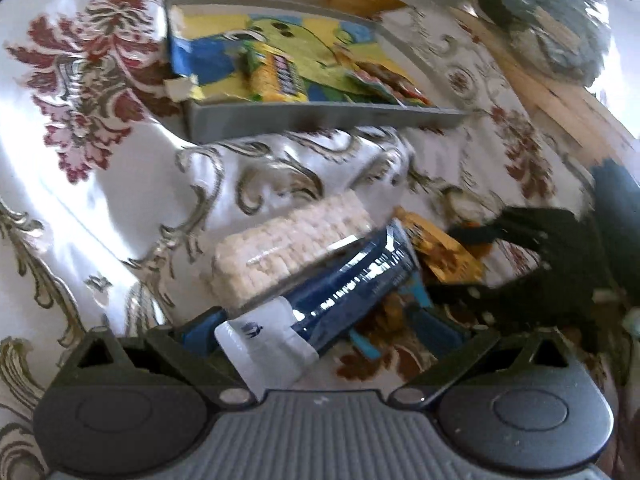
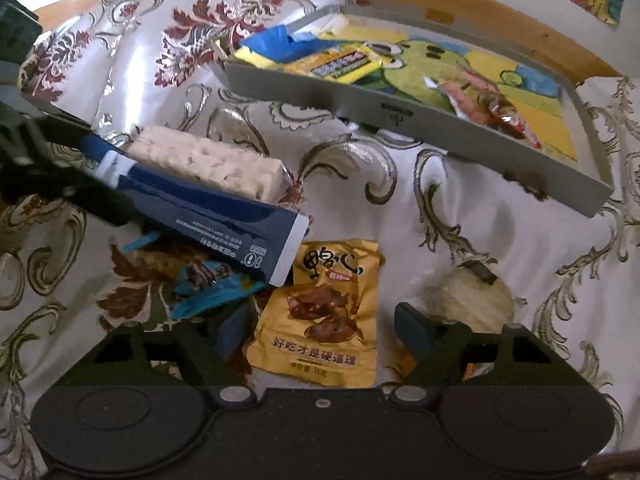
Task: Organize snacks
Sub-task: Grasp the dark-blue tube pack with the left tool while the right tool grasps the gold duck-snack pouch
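My left gripper sits over the dark blue packet, fingers spread to either side of its white sealed end; the pictures don't show a pinch, so I read it as open around the packet, not clamped. My right gripper is wide open with nothing held, its fingers straddling the lower half of the yellow pouch.

The blue packet looks long, glossy and light: slippery film, so I judge the flat crimped end the safest place to grip. Touching it on the far side lies the puffed-rice bar in clear wrap, brittle by the look of it, so a gentle squeeze across its width. The yellow pouch is flat and soft, best taken by an edge. A small teal wrapper is partly tucked under the blue packet's end, and a round pale cake rests just beside my right finger.

The grey tray waits further back, already holding a yellow snack pack and a red-patterned packet on its cartoon lining.

Everything rests on a shiny floral cloth, rumpled and loose, likely to bunch under a dragging finger. A wooden edge runs behind the tray.
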Available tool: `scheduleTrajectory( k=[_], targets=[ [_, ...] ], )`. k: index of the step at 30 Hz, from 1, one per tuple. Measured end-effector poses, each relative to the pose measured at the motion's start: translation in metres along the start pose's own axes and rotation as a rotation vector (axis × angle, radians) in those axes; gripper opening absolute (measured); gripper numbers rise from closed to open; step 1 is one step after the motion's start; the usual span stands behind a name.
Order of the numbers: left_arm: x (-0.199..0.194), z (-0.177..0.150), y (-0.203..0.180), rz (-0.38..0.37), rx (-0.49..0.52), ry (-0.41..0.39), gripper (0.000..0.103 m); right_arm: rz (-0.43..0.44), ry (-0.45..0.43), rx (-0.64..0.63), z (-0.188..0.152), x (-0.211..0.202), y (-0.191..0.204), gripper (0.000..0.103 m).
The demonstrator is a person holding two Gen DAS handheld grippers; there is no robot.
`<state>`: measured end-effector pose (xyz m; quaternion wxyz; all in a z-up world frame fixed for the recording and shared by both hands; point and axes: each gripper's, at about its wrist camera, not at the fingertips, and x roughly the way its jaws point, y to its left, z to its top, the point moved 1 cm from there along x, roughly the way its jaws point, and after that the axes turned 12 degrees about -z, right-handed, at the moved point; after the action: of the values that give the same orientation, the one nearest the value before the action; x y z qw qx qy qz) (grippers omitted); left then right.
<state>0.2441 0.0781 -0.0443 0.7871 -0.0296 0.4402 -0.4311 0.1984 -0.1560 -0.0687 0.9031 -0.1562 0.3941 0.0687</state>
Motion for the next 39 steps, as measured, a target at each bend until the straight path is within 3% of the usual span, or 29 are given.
scheduleTrajectory(
  k=[2,6,18,22,26,30,33,39],
  targets=[
    [0.0,-0.003,-0.006,-0.004,0.024,0.027,0.1,0.015,0.009,0.018,0.001,0.002,0.0,0.067],
    [0.004,-0.009,-0.019,0.02,0.051,0.09,0.098,0.023,0.006,0.025,-0.001,-0.001,0.0,0.062],
    [0.013,-0.028,-0.064,-0.004,0.051,0.213,0.095,0.067,0.041,0.069,-0.022,-0.036,-0.009,0.059],
    [0.016,-0.026,-0.069,0.023,0.056,0.199,0.095,0.084,0.066,0.081,-0.036,-0.048,-0.012,0.06],
    [0.019,-0.023,-0.065,0.071,0.024,0.12,0.096,0.082,0.053,0.094,-0.043,-0.054,-0.012,0.062],
    [0.025,-0.02,-0.064,0.121,0.026,0.049,0.097,0.073,0.032,0.108,-0.043,-0.052,-0.01,0.071],
    [0.033,-0.02,-0.067,0.148,0.065,0.04,0.098,0.059,0.02,0.122,-0.04,-0.047,-0.009,0.079],
    [0.041,-0.018,-0.069,0.161,0.092,0.046,0.094,0.046,0.006,0.153,-0.038,-0.04,-0.009,0.08]
  ],
)
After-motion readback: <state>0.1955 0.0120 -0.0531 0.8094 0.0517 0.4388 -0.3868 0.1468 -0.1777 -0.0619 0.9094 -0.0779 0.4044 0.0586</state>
